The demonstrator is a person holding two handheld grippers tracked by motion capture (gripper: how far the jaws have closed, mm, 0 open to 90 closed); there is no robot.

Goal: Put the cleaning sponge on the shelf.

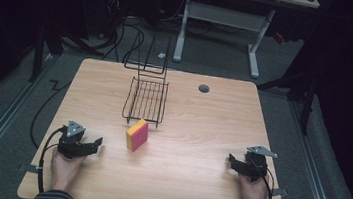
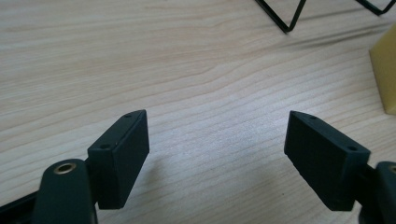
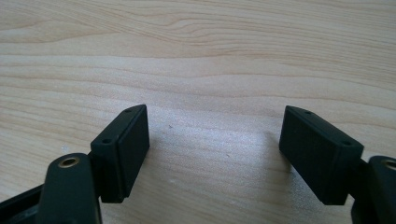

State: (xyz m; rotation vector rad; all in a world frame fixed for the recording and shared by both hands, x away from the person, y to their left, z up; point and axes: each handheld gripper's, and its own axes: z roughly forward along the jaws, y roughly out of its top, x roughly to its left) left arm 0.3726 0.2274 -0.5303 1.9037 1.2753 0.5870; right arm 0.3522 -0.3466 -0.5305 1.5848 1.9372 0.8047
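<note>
A yellow and pink sponge (image 1: 136, 135) stands on its edge near the middle of the wooden table (image 1: 196, 127). Just behind it sits a black wire rack (image 1: 146, 97). My left gripper (image 1: 95, 144) rests low at the table's front left, jaws open and empty, pointing right toward the sponge. In the left gripper view its jaws (image 2: 217, 140) stand wide over bare wood, the sponge's yellow side (image 2: 385, 74) at the right edge and the rack's wire feet (image 2: 287, 18) at the top. My right gripper (image 1: 232, 161) rests at the front right, open and empty (image 3: 215, 133).
A round grey cable hole (image 1: 204, 88) lies in the table's far right part. Beyond the table stand a white desk frame (image 1: 224, 19) and loose cables on the floor. Bare wood stretches between the sponge and each gripper.
</note>
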